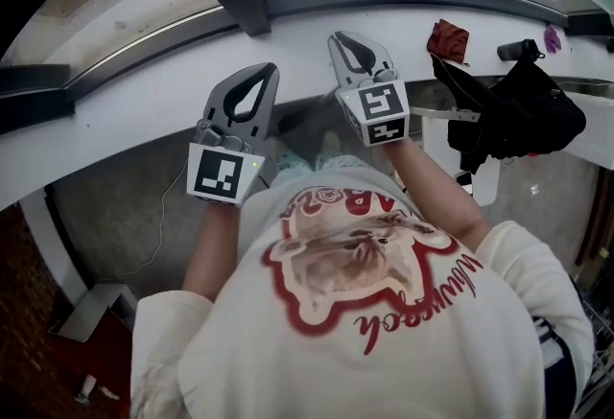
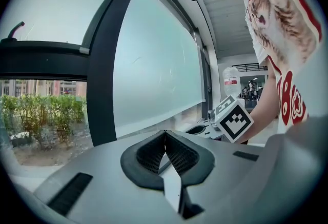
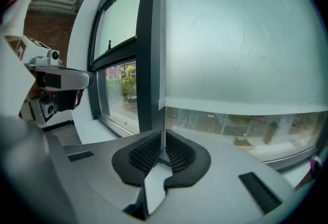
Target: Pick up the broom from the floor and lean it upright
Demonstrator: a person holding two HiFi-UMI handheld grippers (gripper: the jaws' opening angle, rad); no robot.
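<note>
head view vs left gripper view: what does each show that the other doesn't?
Head view only: a dark red crumpled cloth on the white windowsill and a black fabric bundle at the right.
Left gripper view only: green shrubs outside the glass and a white plastic bottle with a red label.
Both: the left tongs, shut with nothing between them, the right tongs' black-and-white marker cube, and the person's white sweatshirt with a red cat print.
</note>
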